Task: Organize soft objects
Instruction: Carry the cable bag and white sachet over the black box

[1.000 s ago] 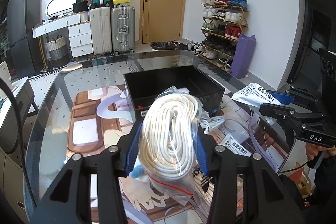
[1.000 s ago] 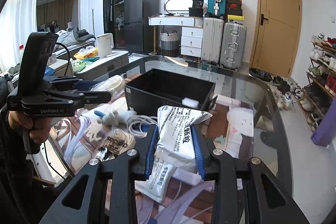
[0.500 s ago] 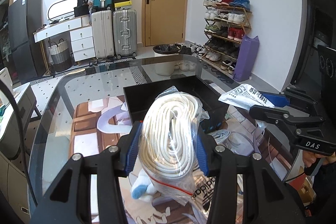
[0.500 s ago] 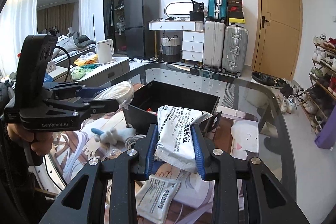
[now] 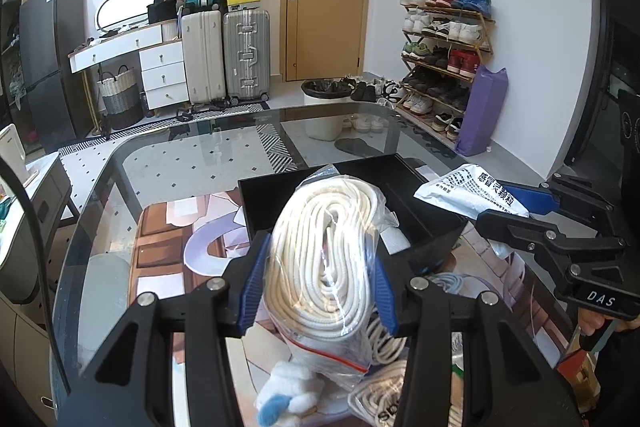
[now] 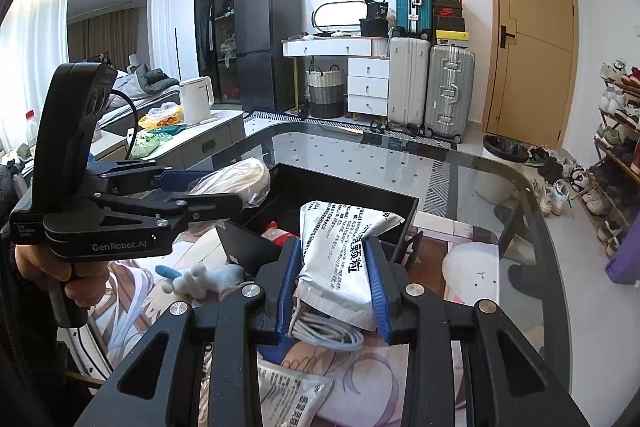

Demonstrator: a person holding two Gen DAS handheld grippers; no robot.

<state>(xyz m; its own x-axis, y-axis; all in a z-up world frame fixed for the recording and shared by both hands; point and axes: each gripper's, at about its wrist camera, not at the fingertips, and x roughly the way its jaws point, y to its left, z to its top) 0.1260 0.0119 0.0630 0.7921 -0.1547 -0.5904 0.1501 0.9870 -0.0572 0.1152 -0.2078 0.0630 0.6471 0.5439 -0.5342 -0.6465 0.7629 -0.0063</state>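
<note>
My left gripper (image 5: 318, 283) is shut on a clear bag of coiled white rope (image 5: 324, 251), held above the near edge of the black bin (image 5: 404, 183). My right gripper (image 6: 333, 285) is shut on a white printed pouch (image 6: 340, 251), held just before the black bin (image 6: 348, 187). In the right wrist view the left gripper (image 6: 224, 201) and its rope bag (image 6: 240, 177) hang over the bin's left corner. In the left wrist view the right gripper (image 5: 516, 207) holds the pouch (image 5: 468, 189) over the bin's right side.
On the glass table (image 6: 400, 155) lie a blue-and-white plush toy (image 6: 200, 277), a coiled grey cable (image 6: 324, 331), another printed pouch (image 6: 296, 395) and a bagged rope (image 5: 380, 403). Suitcases (image 5: 224, 55) and a shoe rack (image 5: 444, 59) stand beyond the table.
Both grippers have risen and moved forward with their loads, from low over the table's clutter to the black bin's edge. Both stayed shut.
</note>
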